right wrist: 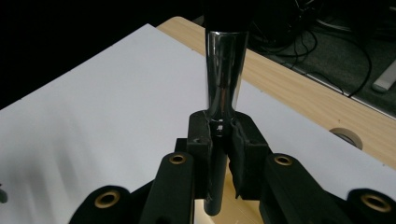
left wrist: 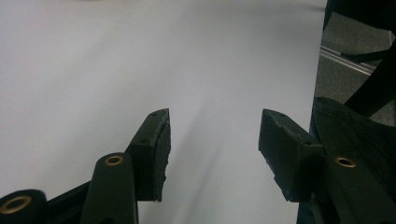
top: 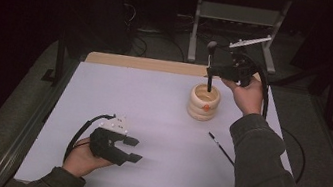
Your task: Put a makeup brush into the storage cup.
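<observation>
My right gripper [top: 212,72] is clamped on a makeup brush [top: 210,65] with a black handle, a shiny chrome ferrule and a dark rounded head. I hold it upright, its long axis vertical, head at the top and handle end pointing down. The wooden holder [top: 204,101], a pale cup shaped like stacked rounded rings with a small orange mark on its front, stands directly below the brush, and the handle tip appears to sit just inside its mouth. In the right gripper view the padded jaws pinch the brush [right wrist: 223,88] where the ferrule meets the handle, and I see pale wood beneath the handle. So what matters for the coming move is the straight vertical line between brush and cup, the handle staying clear of the rim.

A second, thinner black brush [top: 221,148] lies flat on the white table sheet [top: 150,121], slanted, beside my right sleeve; my right hand is the nearer one to it.

My left gripper [top: 131,149] rests low near the front left of the table, jaws parted and empty, well apart from the holder.
</observation>
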The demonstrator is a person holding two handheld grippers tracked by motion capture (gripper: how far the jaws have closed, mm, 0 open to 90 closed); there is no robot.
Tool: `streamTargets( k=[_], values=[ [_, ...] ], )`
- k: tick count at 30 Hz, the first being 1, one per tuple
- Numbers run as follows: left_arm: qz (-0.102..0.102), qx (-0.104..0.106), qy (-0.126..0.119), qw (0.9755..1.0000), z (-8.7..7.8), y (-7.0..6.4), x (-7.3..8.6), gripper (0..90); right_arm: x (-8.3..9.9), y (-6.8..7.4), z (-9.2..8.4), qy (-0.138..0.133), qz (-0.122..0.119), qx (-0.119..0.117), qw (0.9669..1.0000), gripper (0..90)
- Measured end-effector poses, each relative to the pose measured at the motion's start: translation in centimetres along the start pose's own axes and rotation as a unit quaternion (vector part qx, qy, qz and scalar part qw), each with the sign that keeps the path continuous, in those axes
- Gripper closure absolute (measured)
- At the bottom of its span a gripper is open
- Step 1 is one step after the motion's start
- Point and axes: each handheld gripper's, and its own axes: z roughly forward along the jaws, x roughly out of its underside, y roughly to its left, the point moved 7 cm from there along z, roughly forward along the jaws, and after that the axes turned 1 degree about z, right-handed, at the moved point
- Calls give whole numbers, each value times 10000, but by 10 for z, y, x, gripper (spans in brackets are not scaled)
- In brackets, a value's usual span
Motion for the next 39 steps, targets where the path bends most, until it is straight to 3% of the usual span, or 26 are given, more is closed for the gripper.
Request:
streamTargets(
  k=[8, 25, 39],
  values=[
    [-23, -2, -47, 10000, 0, 0, 0, 430, 1, -6, 7, -7, 157, 147, 9998, 782],
    [-12, 17, -66, 10000, -2, 0, -1, 424, 4, -12, 16, -22, 174, 280, 9995, 782],
    [-118, 12, -121, 9999, -2, -1, -1, 421, 9, -13, 22, -22, 278, 300, 9992, 782]
  ],
)
